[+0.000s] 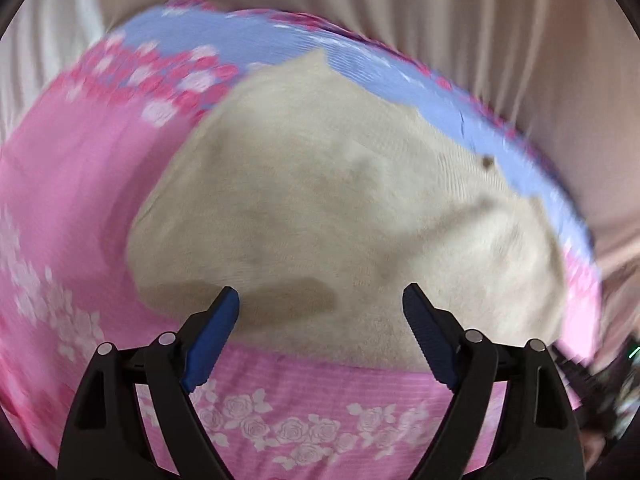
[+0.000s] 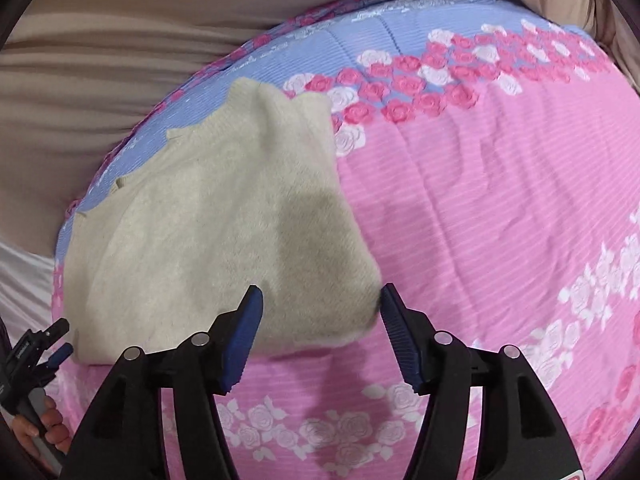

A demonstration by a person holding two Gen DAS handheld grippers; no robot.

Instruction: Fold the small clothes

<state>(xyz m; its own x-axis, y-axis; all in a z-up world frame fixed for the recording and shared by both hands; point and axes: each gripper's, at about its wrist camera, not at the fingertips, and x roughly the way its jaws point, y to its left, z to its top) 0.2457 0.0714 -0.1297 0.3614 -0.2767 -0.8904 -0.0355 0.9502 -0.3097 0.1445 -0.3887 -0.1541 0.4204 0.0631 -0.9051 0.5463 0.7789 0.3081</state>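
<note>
Clearly spread flat: cream knitted garment (image 1: pixel 328 216) on pink quilt with rose print (image 1: pixel 80 184), upper part over the blue band (image 1: pixel 248 40) of that quilt; in the right wrist view same garment (image 2: pixel 208 232) at left of centre, reaching from the blue band (image 2: pixel 360 36) down to the pink field (image 2: pixel 480 208); near edge thick and rounded, looks like doubled fabric, but cannot tell how many layers.

Left gripper (image 1: pixel 320 304) with fingers wide apart, holding nothing; blue pads (image 1: pixel 216 336) over the near edge of the garment, touching or just above, cannot tell which; darker shadows on the knit just in front of the tips; left view blurred, mostly at the far edge of the quilt.

Right gripper (image 2: pixel 322 304) also spread wide and holding nothing; left pad (image 2: pixel 244 340) over the near edge of the garment, right pad (image 2: pixel 400 340) just beside the near right corner of it, with pink quilt below; white roses (image 2: pixel 320 428) printed on the quilt between the black finger arms.

Seen too at lower left in the right wrist view: left gripper (image 2: pixel 60 336) from the side, near the garment's left corner, with a hand (image 2: pixel 44 428) around its grey handle; beige curtain (image 2: pixel 120 80) in folds behind the quilt in both views.
</note>
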